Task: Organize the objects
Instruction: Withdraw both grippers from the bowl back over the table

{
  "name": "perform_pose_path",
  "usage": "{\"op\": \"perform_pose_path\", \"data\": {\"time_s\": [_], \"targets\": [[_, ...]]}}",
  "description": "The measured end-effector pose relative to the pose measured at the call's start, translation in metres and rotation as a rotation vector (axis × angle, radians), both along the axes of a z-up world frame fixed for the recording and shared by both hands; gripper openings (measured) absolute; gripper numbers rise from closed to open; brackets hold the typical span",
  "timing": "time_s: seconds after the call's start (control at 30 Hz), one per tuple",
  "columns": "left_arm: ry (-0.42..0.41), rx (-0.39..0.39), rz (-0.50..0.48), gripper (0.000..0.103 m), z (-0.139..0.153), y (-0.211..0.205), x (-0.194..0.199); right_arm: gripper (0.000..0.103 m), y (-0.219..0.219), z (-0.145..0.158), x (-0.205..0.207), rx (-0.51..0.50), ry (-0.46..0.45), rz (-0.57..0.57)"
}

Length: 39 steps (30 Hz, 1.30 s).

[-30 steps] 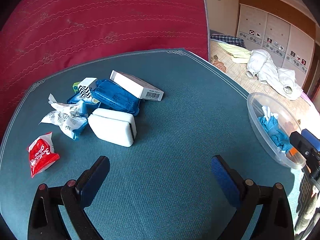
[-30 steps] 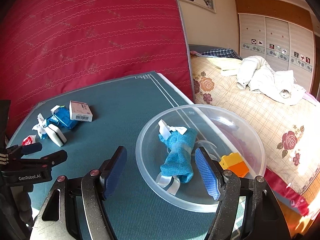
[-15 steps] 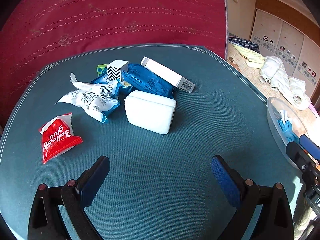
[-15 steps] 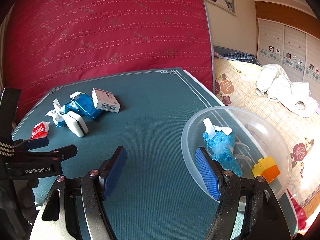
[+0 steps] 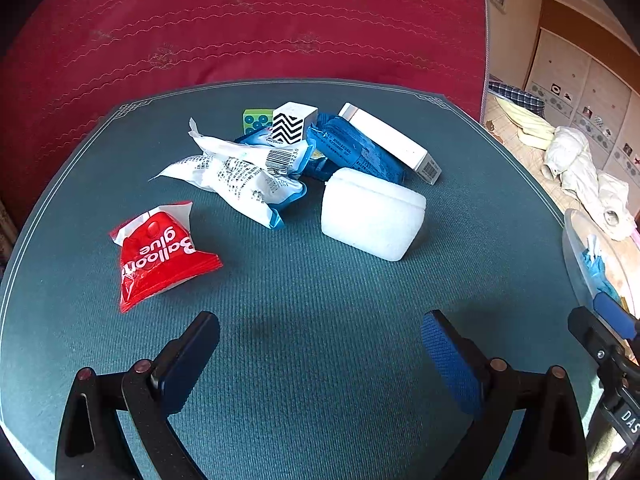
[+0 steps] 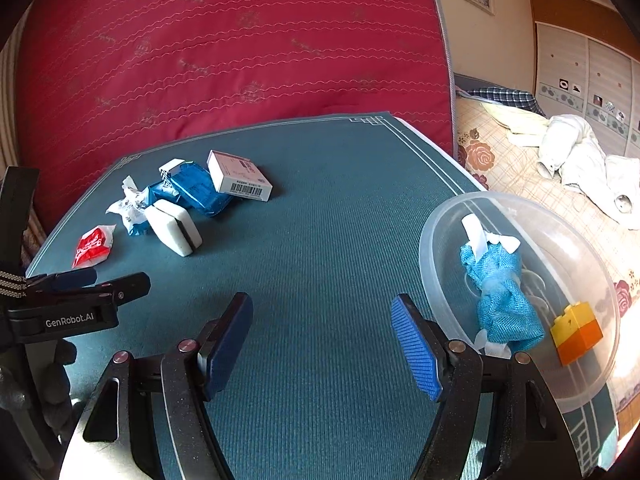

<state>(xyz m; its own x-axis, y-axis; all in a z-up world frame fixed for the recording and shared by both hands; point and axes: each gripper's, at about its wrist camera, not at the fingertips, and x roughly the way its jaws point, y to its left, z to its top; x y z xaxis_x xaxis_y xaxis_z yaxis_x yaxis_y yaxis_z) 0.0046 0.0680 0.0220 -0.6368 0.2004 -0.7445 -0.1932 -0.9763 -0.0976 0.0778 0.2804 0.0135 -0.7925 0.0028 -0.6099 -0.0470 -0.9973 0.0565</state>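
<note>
the left hand-held gripper [image 5: 320, 354] is seen at the bottom of its own view with its blue pads well apart and nothing between them, above bare teal worktop [image 5: 320, 400]. a cluster of items is seen in the upper middle of that frame: a white sponge block [image 5: 372, 213], a red balloon glue packet [image 5: 158, 255] to the lower left, white printed sachets [image 5: 244, 176], a blue pack [image 5: 354, 152], a long white box [image 5: 390, 142] and a zigzag-patterned cube [image 5: 292, 127]. in the right wrist view, the right hand-held gripper [image 6: 322, 344] is likewise held apart and empty at the bottom centre. at the right of that frame a clear plastic bowl [image 6: 440, 224] is seen, with a blue cloth bundle [image 6: 502, 296] and a yellow-orange brick [image 6: 576, 332] inside it.
</note>
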Motion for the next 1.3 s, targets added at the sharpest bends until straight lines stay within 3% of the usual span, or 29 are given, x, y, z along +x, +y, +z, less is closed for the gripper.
{"op": "perform_pose_path", "data": {"time_s": [0.13,0.4,1.3], "targets": [[0.008,-0.005,0.021,0.102,0.000,-0.006,-0.001,0.073,-0.003,-0.001,-0.006,-0.022,-0.014,0.013],[0.084,-0.104,0.098,0.103,0.003,-0.020,0.003,0.073,-0.014,-0.005,-0.016,-0.044,-0.035,0.045],[0.049,-0.048,0.225,0.102,0.000,-0.073,-0.011,0.073,-0.051,-0.014,-0.051,-0.120,-0.108,0.162]]}}
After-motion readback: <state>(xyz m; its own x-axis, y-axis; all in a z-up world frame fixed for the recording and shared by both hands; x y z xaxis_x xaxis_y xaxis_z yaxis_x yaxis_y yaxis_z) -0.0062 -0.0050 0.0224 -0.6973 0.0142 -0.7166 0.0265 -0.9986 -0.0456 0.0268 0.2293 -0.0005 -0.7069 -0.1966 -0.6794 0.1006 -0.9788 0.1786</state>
